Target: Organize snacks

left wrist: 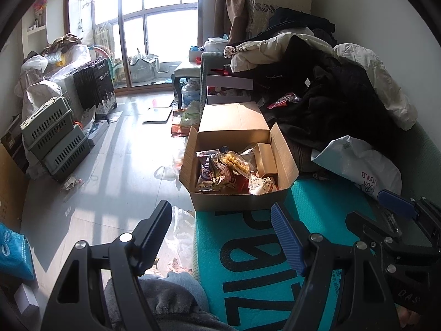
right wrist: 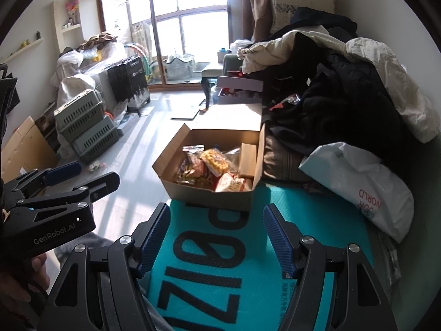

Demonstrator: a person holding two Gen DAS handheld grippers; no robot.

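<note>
Ahead of both grippers: cardboard box (left wrist: 237, 162), flaps up, holds snack packets (left wrist: 228, 171) | left gripper (left wrist: 220, 237) wide, empty | right gripper (right wrist: 216, 237) wide, empty | red packet (left wrist: 284, 100) lies beyond on clothes (left wrist: 330, 104); progress unsettled.

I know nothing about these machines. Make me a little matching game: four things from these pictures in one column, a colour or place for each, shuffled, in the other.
Things:
1. cardboard box
2. white plastic bag
3. stacked crates
4. teal mat

Descriptions:
A. on the floor, far side of the room
B. printed with large black letters
C. open, holding snack packets
D. lying right of the box, beside the dark clothes

Pairs: 1-C, 2-D, 3-A, 4-B

Both the left tongs and the right tongs are open and empty.
</note>
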